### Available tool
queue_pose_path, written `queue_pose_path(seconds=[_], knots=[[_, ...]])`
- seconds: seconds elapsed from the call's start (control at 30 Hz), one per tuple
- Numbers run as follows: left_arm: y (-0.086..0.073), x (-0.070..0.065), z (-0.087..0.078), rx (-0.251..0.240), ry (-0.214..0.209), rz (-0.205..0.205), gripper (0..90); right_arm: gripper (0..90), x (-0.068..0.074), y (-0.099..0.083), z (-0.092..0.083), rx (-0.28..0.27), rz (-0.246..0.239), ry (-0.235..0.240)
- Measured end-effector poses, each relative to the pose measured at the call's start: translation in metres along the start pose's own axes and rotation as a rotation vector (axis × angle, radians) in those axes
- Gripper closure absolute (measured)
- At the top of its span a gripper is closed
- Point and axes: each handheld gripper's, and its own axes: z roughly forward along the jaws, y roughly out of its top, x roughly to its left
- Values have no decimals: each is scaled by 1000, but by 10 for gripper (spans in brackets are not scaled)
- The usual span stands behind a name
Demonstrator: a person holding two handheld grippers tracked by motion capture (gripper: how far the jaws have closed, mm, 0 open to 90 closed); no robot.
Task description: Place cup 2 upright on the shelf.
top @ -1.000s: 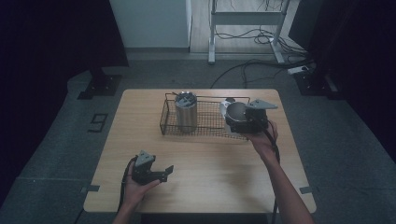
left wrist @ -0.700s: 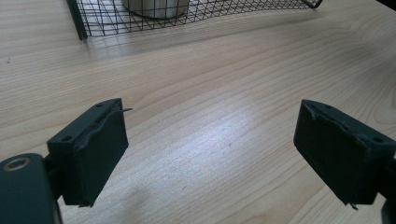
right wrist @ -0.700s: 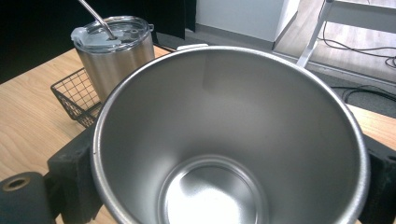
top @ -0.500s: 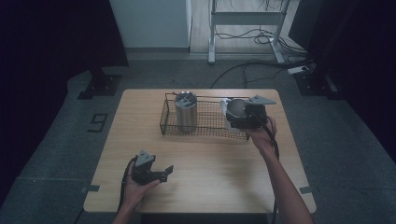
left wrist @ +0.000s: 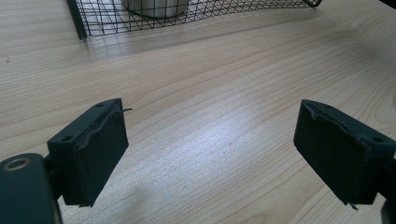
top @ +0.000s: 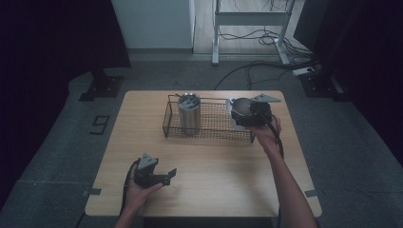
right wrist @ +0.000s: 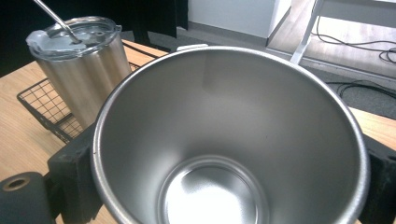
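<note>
A person stands at a wooden counter [top: 214, 171] with a gripper in each hand. The right gripper [top: 250, 114] holds an open steel cup [right wrist: 229, 140] at the right end of a black wire basket [top: 209, 135]; its jaws press on the cup's outer wall from both sides, and the cup's empty mouth faces that gripper's camera. A lidded steel tumbler [top: 188, 114] with a straw stands upright in the basket's left part, well apart from the cup. The left gripper [top: 159, 176] rests low over bare wood near the front left, jaws spread wide and holding nothing. The likely risk is the smooth, tapered cup sliding out of the jaws, or its base catching the basket's rim as it goes down, tipping it or shifting the basket towards the tumbler.
</note>
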Motion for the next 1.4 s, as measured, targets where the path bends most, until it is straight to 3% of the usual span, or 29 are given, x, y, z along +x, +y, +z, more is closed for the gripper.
queue_pose_path(seconds=[0.67,1.4], knots=[[-1,1,0,5,-2,1,100,65,-11,1,29,27,0,-21],[-1,1,0,7,-5,1,101,65,-15,-14,49,53,25,-21]])
